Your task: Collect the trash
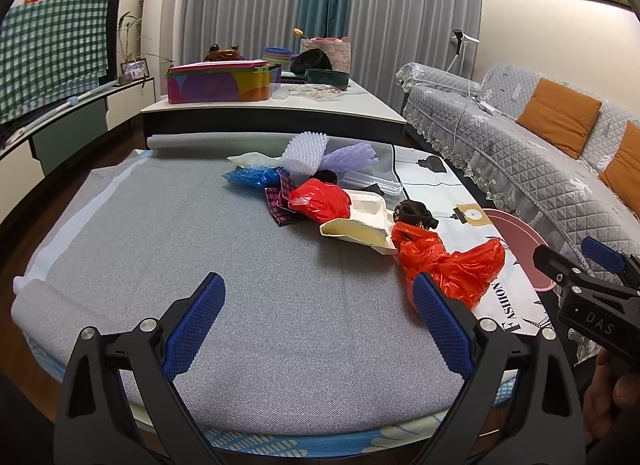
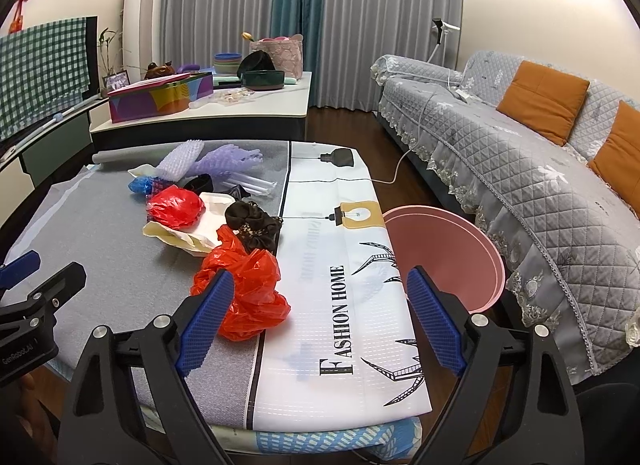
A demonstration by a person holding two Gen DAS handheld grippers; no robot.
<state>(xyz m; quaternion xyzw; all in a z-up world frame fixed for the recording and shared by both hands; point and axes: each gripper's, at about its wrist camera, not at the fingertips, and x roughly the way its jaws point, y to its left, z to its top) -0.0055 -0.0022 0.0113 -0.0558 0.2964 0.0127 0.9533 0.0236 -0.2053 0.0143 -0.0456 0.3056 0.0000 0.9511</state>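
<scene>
Trash lies in a heap on the grey table mat [image 1: 200, 233]: a crumpled red plastic bag [image 1: 448, 265] [image 2: 244, 289] nearest me, a second red bag [image 1: 320, 201] [image 2: 176, 205], a cream foam tray [image 1: 360, 221] [image 2: 192, 235], a dark cloth wad [image 1: 414, 215] [image 2: 252, 223], a blue bag [image 1: 248, 177] [image 2: 140, 185] and purple foam netting [image 1: 320, 153] [image 2: 212, 159]. A pink bin [image 2: 452, 257] [image 1: 516, 233] stands at the table's right edge. My left gripper [image 1: 318, 321] is open and empty over bare mat. My right gripper [image 2: 320, 317] is open and empty, its left finger [image 2: 208, 321] beside the near red bag.
A white "FASHION HOME" cloth [image 2: 340, 305] covers the table's right part. A grey quilted sofa [image 2: 520, 169] with orange cushions runs along the right. A low table [image 1: 280, 105] with a colourful box and bowls stands behind. A TV stand [image 1: 60, 121] is on the left.
</scene>
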